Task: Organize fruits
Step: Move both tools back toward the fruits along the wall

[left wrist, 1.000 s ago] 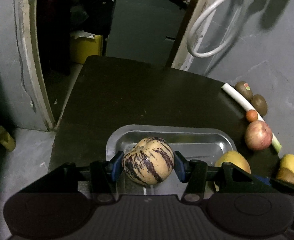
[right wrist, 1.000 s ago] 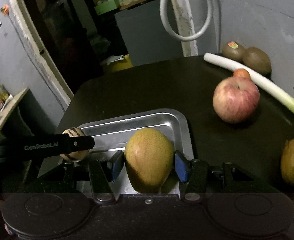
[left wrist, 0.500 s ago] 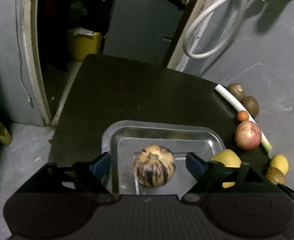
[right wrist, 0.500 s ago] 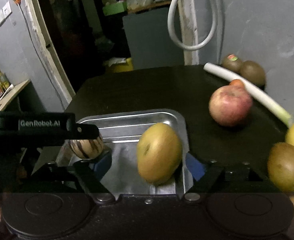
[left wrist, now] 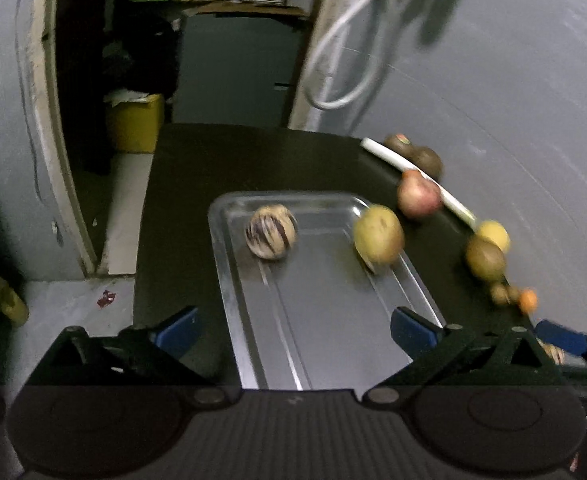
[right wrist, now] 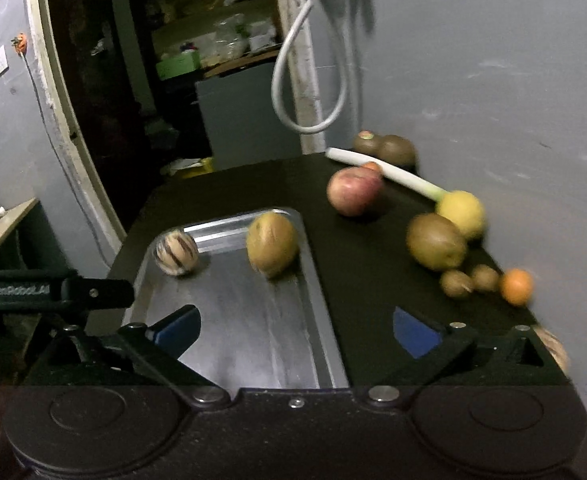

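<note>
A striped cream-and-purple melon (left wrist: 270, 231) and a yellow-green pear-like fruit (left wrist: 378, 235) lie at the far end of the metal tray (left wrist: 325, 320); both also show in the right wrist view, the melon (right wrist: 176, 252) and the yellow-green fruit (right wrist: 271, 243) in the tray (right wrist: 253, 336). My left gripper (left wrist: 293, 330) is open and empty above the tray's near half. My right gripper (right wrist: 295, 328) is open and empty over the tray's right rim. On the dark table to the right lie a red apple (right wrist: 353, 191), a kiwi (right wrist: 436, 241) and a lemon (right wrist: 462, 213).
Along the wall lie a leek (right wrist: 389, 174), two kiwis (right wrist: 385, 147), small brown fruits (right wrist: 469, 280) and a small orange (right wrist: 516, 286). The left gripper's arm (right wrist: 49, 290) shows at the left. A white hose (right wrist: 313, 64) hangs on the wall. The table edge drops off at left.
Both grippers opened and let go of their fruits, the melon and the yellow-green fruit, which now rest in the tray. Both grippers have pulled back and up from the tray's far end.
</note>
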`<state>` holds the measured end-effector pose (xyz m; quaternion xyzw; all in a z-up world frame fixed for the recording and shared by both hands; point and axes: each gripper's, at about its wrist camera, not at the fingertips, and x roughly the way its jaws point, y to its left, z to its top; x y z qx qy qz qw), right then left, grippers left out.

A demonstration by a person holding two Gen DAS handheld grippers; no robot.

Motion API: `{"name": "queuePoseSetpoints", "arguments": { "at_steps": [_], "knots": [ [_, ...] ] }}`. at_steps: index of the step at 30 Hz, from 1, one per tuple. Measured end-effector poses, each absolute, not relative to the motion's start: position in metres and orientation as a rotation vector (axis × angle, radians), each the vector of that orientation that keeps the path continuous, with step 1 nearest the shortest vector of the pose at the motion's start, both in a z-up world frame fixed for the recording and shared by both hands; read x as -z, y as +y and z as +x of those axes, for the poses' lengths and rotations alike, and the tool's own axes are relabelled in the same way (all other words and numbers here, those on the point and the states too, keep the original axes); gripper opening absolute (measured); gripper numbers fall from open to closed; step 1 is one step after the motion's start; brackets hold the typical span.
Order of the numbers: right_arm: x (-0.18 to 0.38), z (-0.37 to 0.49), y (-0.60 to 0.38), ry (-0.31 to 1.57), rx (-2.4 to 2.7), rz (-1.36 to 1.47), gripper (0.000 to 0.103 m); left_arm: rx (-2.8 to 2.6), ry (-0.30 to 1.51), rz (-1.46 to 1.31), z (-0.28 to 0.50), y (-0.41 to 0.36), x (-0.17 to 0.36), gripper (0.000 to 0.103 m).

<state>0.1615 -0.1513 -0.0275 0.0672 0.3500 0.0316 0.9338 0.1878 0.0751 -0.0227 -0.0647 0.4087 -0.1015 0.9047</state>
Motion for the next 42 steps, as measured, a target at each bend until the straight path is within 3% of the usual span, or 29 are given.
{"name": "queuePoseSetpoints", "arguments": {
  "at_steps": [19,30,42],
  "knots": [
    [0.045,0.015,-0.181,0.803,0.164,0.194,0.102,0.416,0.887,0.146,0.088,0.024,0.036,0.102],
    [0.052,0.018,-0.226,0.801,0.318,0.287,0.102,0.487,0.909,0.238,0.095,-0.023,0.043,0.102],
    [0.071,0.048,-0.25,0.729,0.379,0.299,0.102,0.489,0.948,0.206,0.154,-0.064,0.046,0.102]
  ]
}}
